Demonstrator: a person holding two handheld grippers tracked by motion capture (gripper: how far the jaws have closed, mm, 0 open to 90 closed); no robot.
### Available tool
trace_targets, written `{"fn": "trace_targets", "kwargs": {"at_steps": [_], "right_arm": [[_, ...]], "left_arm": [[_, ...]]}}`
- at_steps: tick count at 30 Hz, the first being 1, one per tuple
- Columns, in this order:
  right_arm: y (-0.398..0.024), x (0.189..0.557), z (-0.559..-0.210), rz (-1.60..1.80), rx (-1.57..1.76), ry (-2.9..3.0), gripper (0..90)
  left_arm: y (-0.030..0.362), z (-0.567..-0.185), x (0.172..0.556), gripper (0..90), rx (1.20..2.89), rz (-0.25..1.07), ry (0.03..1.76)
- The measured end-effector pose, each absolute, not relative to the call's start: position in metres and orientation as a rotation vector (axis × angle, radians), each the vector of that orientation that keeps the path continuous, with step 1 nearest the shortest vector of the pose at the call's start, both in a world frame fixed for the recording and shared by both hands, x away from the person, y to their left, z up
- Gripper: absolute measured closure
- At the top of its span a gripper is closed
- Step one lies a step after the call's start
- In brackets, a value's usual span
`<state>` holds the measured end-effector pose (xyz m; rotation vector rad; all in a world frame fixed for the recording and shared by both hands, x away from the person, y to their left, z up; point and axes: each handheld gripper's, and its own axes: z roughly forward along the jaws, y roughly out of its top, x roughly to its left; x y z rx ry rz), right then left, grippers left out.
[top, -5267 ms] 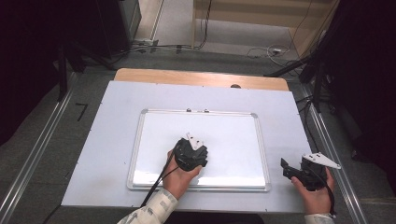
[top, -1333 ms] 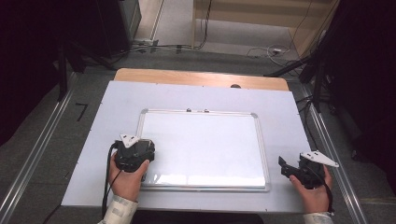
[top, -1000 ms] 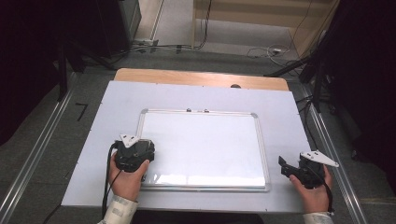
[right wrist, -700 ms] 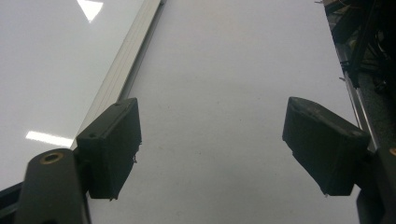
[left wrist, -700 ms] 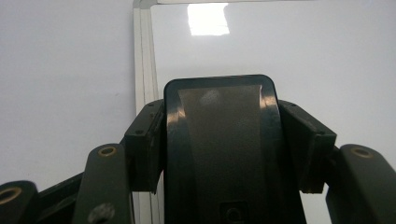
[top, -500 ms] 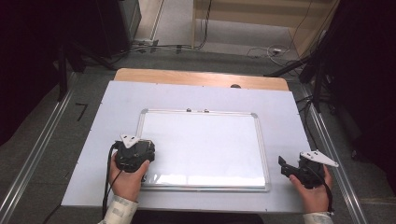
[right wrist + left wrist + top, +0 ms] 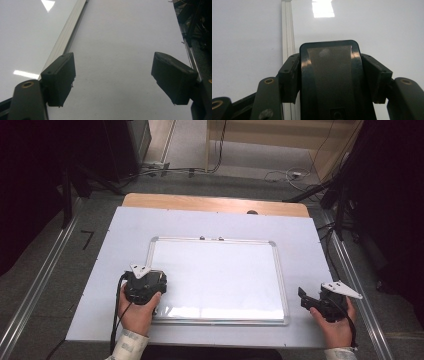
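Observation:
A white whiteboard [image 7: 215,270] with a silver frame lies in the middle of the pale table [image 7: 125,235]. My left gripper [image 7: 145,287] rests at the board's lower left corner, shut on a black rounded block that looks like a board eraser [image 7: 329,75]. In the left gripper view the block sits flat between both pads, over the board's left frame rail [image 7: 287,37]. My right gripper [image 7: 310,301] is held at the table's lower right, off the board. Its jaws [image 7: 115,77] stand wide open above bare table, with nothing between them.
The board's right frame rail [image 7: 67,35] runs just left of the right gripper's jaws. A wooden strip [image 7: 215,204] edges the table's far side. Metal rails [image 7: 45,280] flank the table, and dark stands and cables [image 7: 345,200] crowd the right.
Since the oldest frame my left gripper has gone from the board's lower middle to its lower left corner. Over the last second nothing has visibly moved.

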<state>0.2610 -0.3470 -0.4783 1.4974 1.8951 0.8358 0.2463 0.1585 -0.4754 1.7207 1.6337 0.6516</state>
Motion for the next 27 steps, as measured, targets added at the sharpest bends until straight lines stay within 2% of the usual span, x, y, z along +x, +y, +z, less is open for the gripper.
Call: {"fn": "trace_targets", "kwargs": {"at_steps": [27], "right_arm": [[-0.347, 0.262, -0.479, 0.836, 1.5, 1.896, 18.2]], "left_arm": [[0.153, -0.491, 0.252, 38.5, 1.748, 0.645, 1.693]]}}
